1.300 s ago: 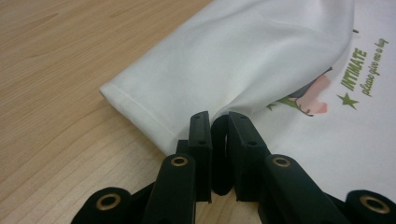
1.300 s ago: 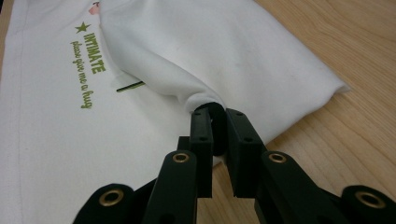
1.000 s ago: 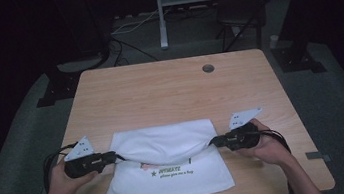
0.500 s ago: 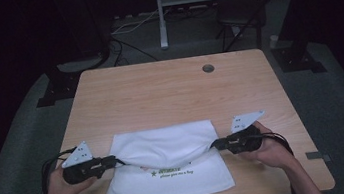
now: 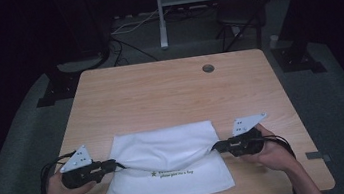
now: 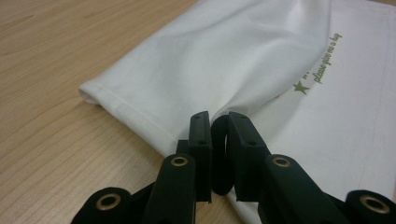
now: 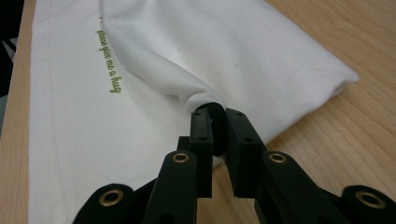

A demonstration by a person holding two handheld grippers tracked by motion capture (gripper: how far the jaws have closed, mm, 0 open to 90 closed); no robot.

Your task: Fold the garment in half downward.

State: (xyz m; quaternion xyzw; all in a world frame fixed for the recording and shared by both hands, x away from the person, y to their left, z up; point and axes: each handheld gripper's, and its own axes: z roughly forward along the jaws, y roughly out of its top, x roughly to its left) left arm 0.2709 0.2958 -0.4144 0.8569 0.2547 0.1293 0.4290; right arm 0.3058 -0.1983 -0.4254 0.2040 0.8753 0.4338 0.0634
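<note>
A white cloth bag (image 5: 170,178) with green lettering lies at the near edge of the wooden table (image 5: 169,92). Its far half is folded back over the near half. My left gripper (image 5: 113,165) is shut on the left end of the folded layer, and my right gripper (image 5: 215,146) is shut on the right end. The layer sags between them. In the left gripper view the jaws (image 6: 218,119) pinch bunched cloth (image 6: 224,56). The right gripper (image 7: 218,114) likewise clamps a gathered corner of the cloth (image 7: 233,51).
A round cable hole (image 5: 208,68) sits near the table's far right. Bare wood stretches beyond the bag. A metal stand (image 5: 161,12) and dark furniture legs stand on the floor behind the table.
My left gripper has slid slightly toward the near edge, taking its cloth corner along. The right gripper has hardly shifted. Both stay clamped.
</note>
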